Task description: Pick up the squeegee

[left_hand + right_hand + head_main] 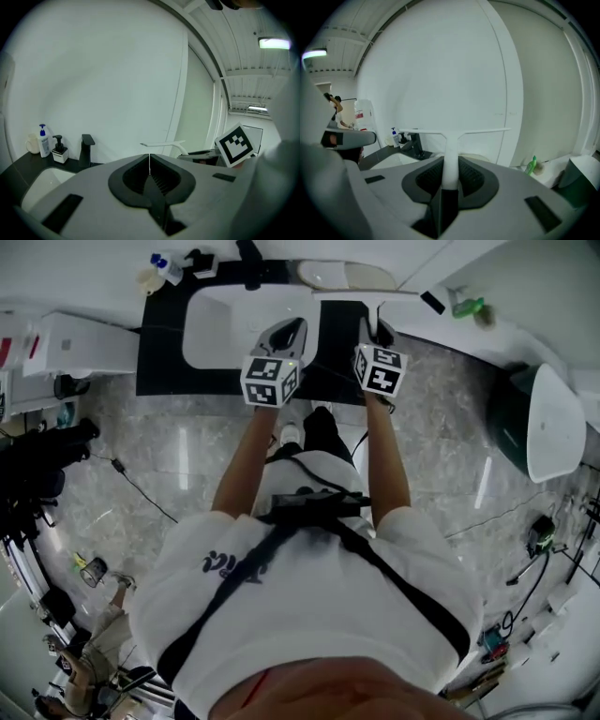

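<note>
The white T-shaped squeegee (pixel 451 140) stands upright in the right gripper view, its handle clamped between the dark pads and its long blade level against the white wall. My right gripper (pixel 451 164) is shut on that handle. In the head view it (pixel 380 332) is held up over the black counter, to the right of the sink. My left gripper (pixel 149 158) is shut with nothing in it, its jaws meeting in a thin line. It (pixel 289 332) hangs over the sink's right edge. From the left gripper view, the squeegee (pixel 161 144) shows to the right.
A white sink basin (pixel 223 326) is set in a black counter (pixel 159 352), with a black faucet (pixel 86 150) and soap bottles (pixel 44 140) at the back. A green bottle (pixel 469 307) stands on the white ledge to the right. A dark green bin (pixel 511 418) stands on the floor at right.
</note>
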{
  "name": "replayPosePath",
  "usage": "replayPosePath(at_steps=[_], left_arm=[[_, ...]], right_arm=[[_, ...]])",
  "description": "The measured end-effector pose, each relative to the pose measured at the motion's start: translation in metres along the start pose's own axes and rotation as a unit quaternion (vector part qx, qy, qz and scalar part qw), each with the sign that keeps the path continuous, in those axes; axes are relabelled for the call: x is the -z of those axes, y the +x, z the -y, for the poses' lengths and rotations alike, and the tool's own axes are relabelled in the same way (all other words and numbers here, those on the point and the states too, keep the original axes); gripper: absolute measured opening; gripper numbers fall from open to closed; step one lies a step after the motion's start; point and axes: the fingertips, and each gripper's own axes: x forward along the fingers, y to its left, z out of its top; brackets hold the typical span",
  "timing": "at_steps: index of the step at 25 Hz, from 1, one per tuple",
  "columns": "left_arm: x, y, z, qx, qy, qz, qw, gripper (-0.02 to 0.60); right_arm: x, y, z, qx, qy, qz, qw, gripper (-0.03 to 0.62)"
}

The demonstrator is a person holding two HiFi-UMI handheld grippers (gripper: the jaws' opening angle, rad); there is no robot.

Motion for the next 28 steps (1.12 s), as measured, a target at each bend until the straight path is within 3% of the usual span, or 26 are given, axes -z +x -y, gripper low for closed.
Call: replayPosePath(at_steps=[7, 16, 28], left_arm=[[-0.049, -0.039, 0.01, -0.002, 0.029, 0.048, 0.9984, 0.012], [-0.094, -0.089, 0.026, -0.017, 0.08, 0.106, 0.991, 0.012], [-0.108, -0.135, 0.037, -0.02, 0.089, 0.135, 0.9866, 0.012]], right_arm=[[-0.064, -0.068, -0.011, -0.013, 0.002, 0.101, 0.995, 0.091], [-0.112, -0.144, -0.043, -0.024, -0.017, 0.197, 0.98, 0.091], [-0.118, -0.195, -0.055, -0.006, -0.004, 0.244, 0.97, 0.091]])
